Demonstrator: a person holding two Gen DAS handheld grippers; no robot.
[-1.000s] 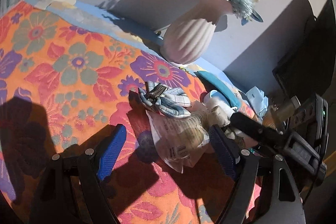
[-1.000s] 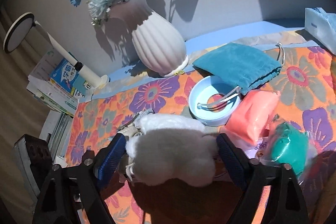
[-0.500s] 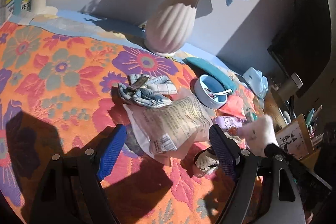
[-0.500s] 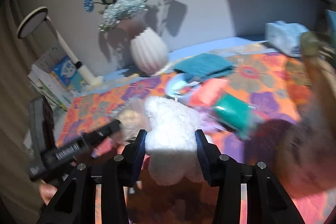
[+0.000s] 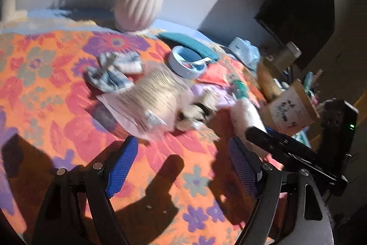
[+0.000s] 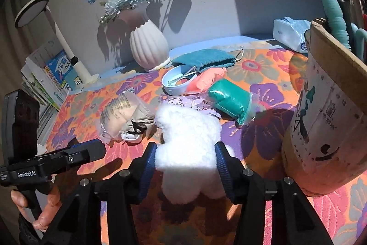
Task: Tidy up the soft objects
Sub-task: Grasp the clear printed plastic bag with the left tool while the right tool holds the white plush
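My right gripper (image 6: 184, 157) is shut on a white fluffy plush (image 6: 187, 130) and holds it above the floral cloth; the plush also shows in the left wrist view (image 5: 246, 113). My left gripper (image 5: 183, 164) is open and empty over bare cloth, short of a clear plastic packet (image 5: 151, 95) and a blue checked cloth (image 5: 112, 76). A small beige plush with a black band (image 6: 134, 123) lies beside the packet (image 6: 121, 110). A teal pouch (image 6: 204, 57), an orange soft pack (image 6: 205, 80) and a green soft pack (image 6: 229, 99) lie beyond.
A white ribbed vase (image 6: 148, 47) with flowers stands at the back. A pale blue bowl (image 6: 177, 80) sits by the teal pouch. A tall wooden pen holder (image 6: 325, 107) stands close on the right. A tissue pack (image 6: 291, 31), a lamp (image 6: 62, 35) and books (image 6: 50, 72) line the edges.
My right gripper has carried the white plush down and to the right, toward the wooden holder. My left gripper has pulled back and turned right; it stays open.
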